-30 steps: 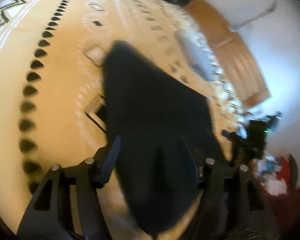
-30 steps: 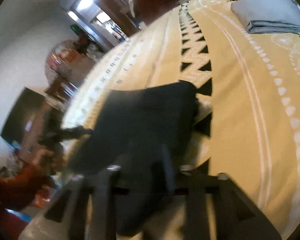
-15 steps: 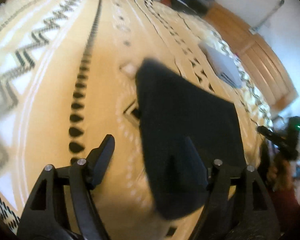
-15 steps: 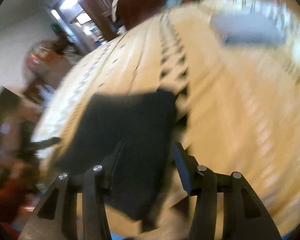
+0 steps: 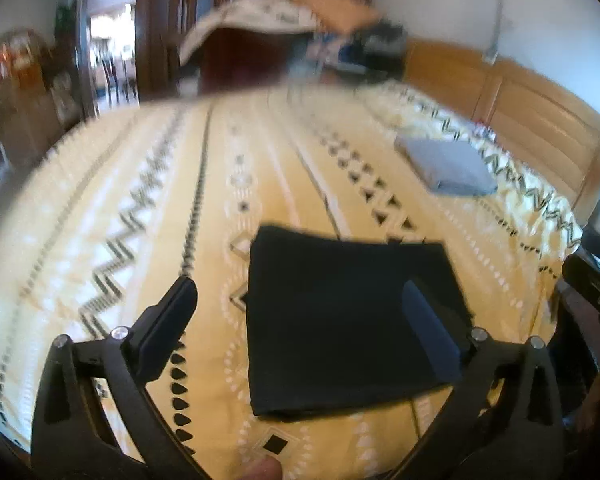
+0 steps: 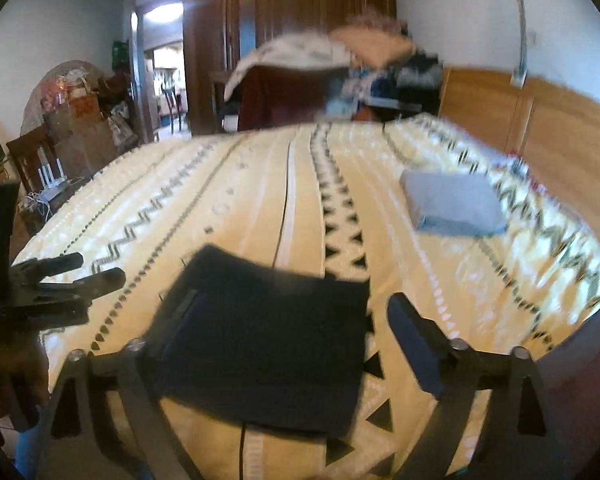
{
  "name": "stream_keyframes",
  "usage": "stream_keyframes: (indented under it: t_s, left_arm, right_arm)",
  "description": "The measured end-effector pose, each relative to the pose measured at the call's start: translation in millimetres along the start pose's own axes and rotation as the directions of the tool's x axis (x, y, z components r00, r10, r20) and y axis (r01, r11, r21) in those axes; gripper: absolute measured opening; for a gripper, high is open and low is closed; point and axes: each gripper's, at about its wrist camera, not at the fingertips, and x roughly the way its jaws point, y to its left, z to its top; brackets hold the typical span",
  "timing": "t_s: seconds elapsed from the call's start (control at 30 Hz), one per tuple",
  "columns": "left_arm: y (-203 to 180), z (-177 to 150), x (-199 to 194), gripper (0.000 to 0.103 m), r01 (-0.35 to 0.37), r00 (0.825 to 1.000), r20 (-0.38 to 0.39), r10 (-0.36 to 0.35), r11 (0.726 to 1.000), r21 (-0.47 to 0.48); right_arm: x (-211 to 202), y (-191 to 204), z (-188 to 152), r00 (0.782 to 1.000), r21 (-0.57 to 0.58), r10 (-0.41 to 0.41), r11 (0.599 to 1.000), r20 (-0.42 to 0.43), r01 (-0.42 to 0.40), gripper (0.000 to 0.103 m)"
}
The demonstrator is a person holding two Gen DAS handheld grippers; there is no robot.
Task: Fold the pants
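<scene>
- Fingers of left gripper spread wide, holding nothing, hovering above the pants; its right finger overlaps the pants in view, contact unclear.
- Fingers of right gripper also spread apart, empty, above the pants.
- Pants: dark, folded into a flat square, lying on the bed near its closest edge.
- Folded grey cloth on the bed, well beyond the pants, toward the wooden headboard.
- Yellow patterned bedcover under the pants.
- Heaped bedding far behind the pants, past the bed.
</scene>
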Motion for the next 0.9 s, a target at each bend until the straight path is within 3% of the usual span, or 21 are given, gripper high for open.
stream_keyframes:
  t_s: [0.13, 0.37, 0.6, 0.9]
  left_arm:
    - [-13, 13, -48, 0.103, -0.031, 0.991, 0.13, 0.027, 0.999, 0.026]
    - [-17, 25, -100, 0.103, -0.117, 0.962, 0.246, 0.117, 0.993, -0.014]
    - [-9, 23, -130, 0.103, -0.14, 0.942, 0.298, 0.154, 0.988, -0.069]
    - [-3, 13, -149, 0.103, -0.196, 0.93, 0.295, 0.219, 0.975, -0.104]
  right_arm:
    - [-59, 16, 20, 0.993, -0.018, -0.003, 1.0, 0.121, 0.006, 0.103]
    - [-131, 43, 42, 0.973, -0.04, -0.058, 0.997, 0.225, 0.069, 0.103]
    - [-179, 72, 48, 0.962, -0.076, -0.051, 0.994, 0.27, 0.074, 0.103]
    - [-191, 84, 36, 0.968, -0.074, -0.068, 0.993, 0.242, 0.088, 0.103]
